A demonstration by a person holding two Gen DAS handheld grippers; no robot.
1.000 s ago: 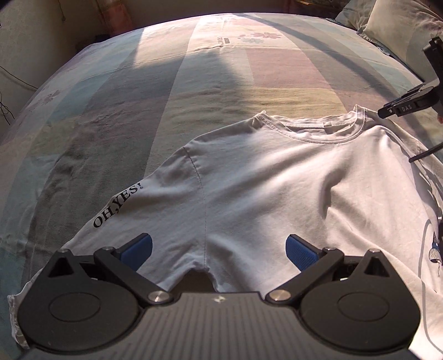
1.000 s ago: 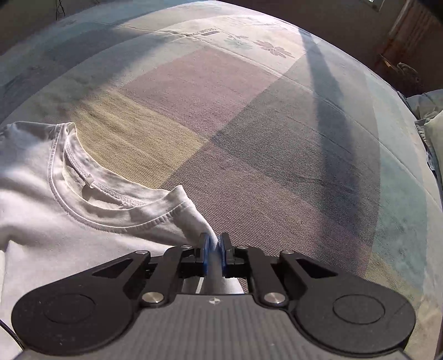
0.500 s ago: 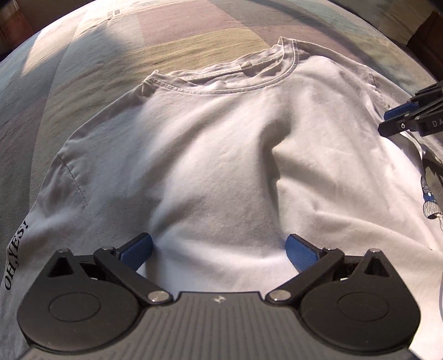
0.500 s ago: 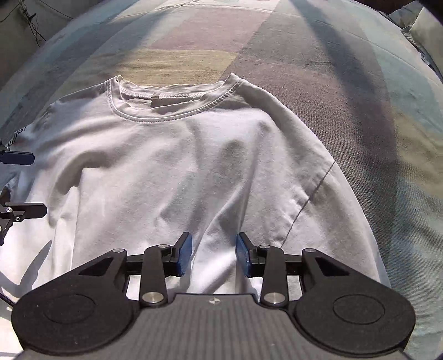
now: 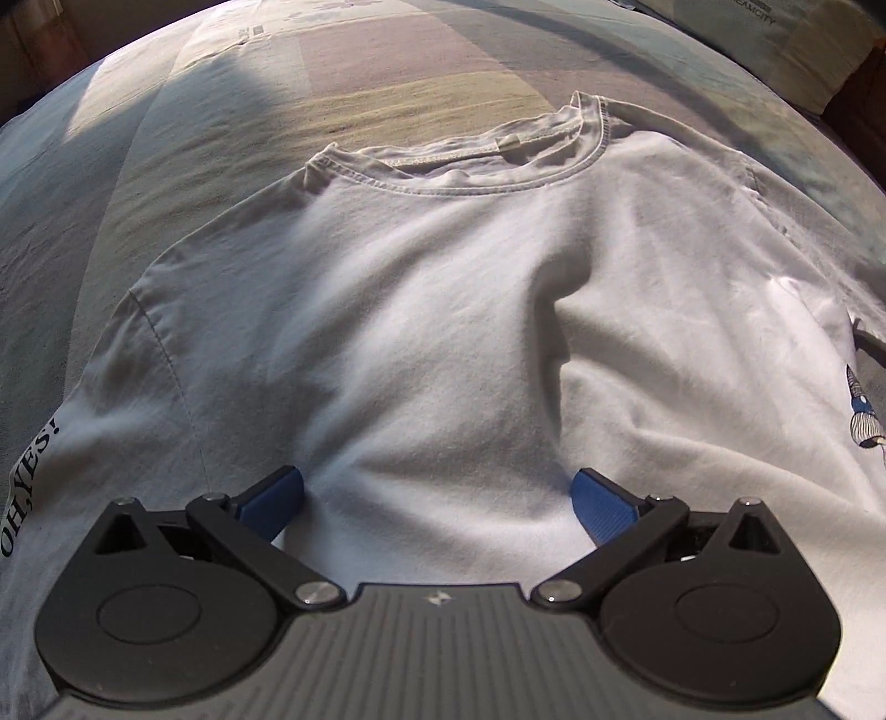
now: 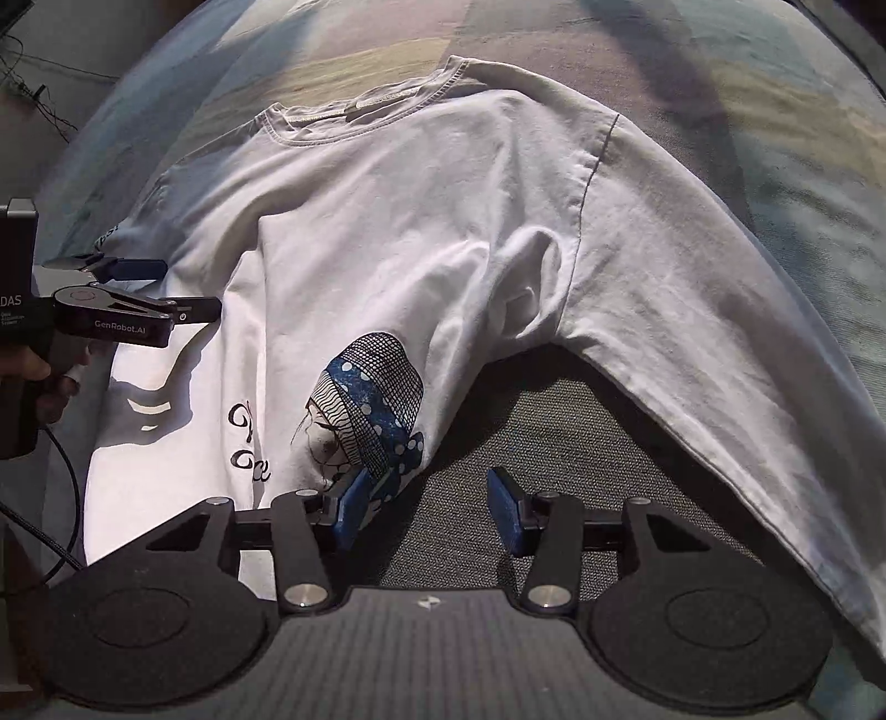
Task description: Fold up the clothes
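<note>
A white T-shirt [image 5: 443,304] lies spread on the bed, collar [image 5: 470,160] at the far end and a crease down its middle. My left gripper [image 5: 437,493] hovers open over the shirt's body, blue pads wide apart with only flat cloth between them. The right wrist view shows the same shirt [image 6: 415,221], one sleeve draped to the right and a printed head in a blue scarf [image 6: 371,404] near its side edge. My right gripper [image 6: 429,498] is opening over that edge; bare bed cover lies between its pads. The left gripper [image 6: 166,288] appears at the left, open.
The bed cover [image 5: 387,72] is a patchwork of pale stripes with long shadows across it. A pillow [image 5: 775,50] lies at the far right. A sleeve reads "OH, YES!" [image 5: 27,487]. A hand [image 6: 33,376] and a cable [image 6: 55,498] are at the left.
The right gripper let go of the cloth beside the collar, swung back to the shirt's side edge and opened. The left gripper dropped closer over the shirt's body and rolled.
</note>
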